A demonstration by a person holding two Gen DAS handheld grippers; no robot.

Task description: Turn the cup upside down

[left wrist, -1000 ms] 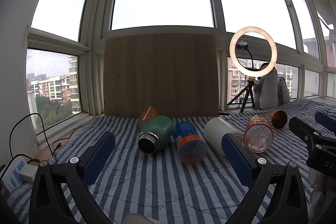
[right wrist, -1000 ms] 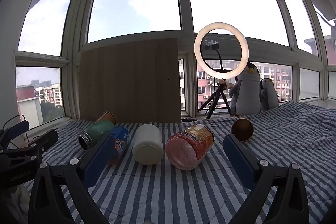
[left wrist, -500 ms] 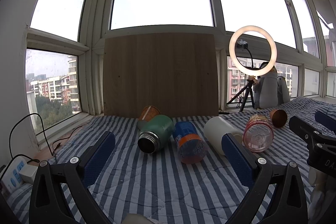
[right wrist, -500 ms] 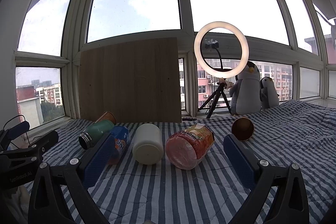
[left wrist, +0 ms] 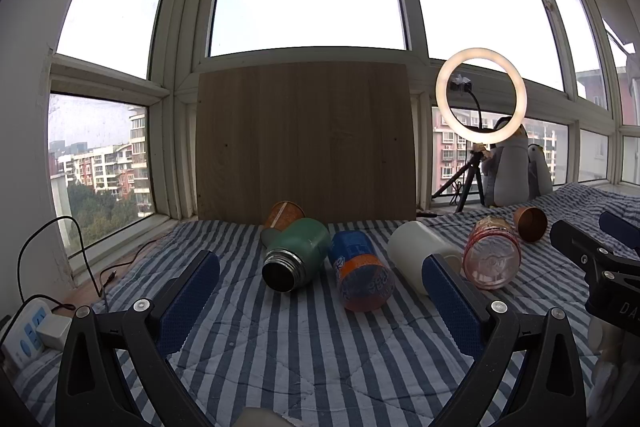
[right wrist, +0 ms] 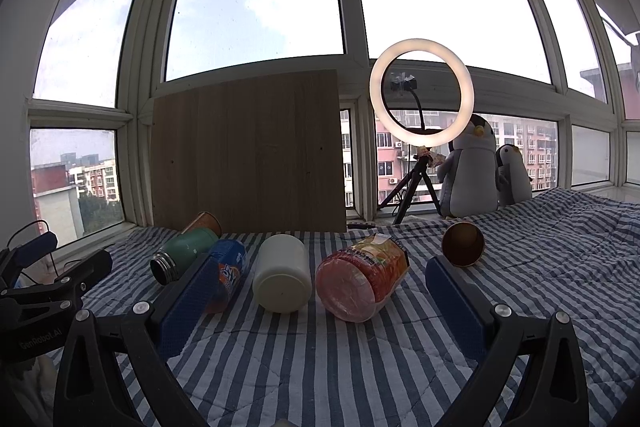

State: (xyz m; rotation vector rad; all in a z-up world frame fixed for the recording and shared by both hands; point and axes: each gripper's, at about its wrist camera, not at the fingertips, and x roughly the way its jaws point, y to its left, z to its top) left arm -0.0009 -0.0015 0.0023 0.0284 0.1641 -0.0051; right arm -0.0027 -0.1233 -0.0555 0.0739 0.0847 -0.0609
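Note:
Several cups lie on their sides in a row on the striped blanket (left wrist: pixel 280 355): an orange paper cup (left wrist: pixel 283 215), a green steel flask (left wrist: pixel 298 255), a blue-orange cup (left wrist: pixel 360 277), a white cup (left wrist: pixel 416 253), a pink-red cup (left wrist: pixel 494 259) and a brown cup (left wrist: pixel 530 223). The same cups show in the right wrist view, with the white cup (right wrist: pixel 283 277), the pink-red cup (right wrist: pixel 362 279) and the brown cup (right wrist: pixel 463 243). My left gripper (left wrist: pixel 320 291) is open and empty, short of the row. My right gripper (right wrist: pixel 320 291) is open and empty, short of the row.
A wooden board (left wrist: pixel 304 141) leans on the window behind the cups. A ring light on a tripod (right wrist: pixel 422 99) and two plush penguins (right wrist: pixel 470 171) stand at the back right. A power strip (left wrist: pixel 24 339) and cables lie at the far left.

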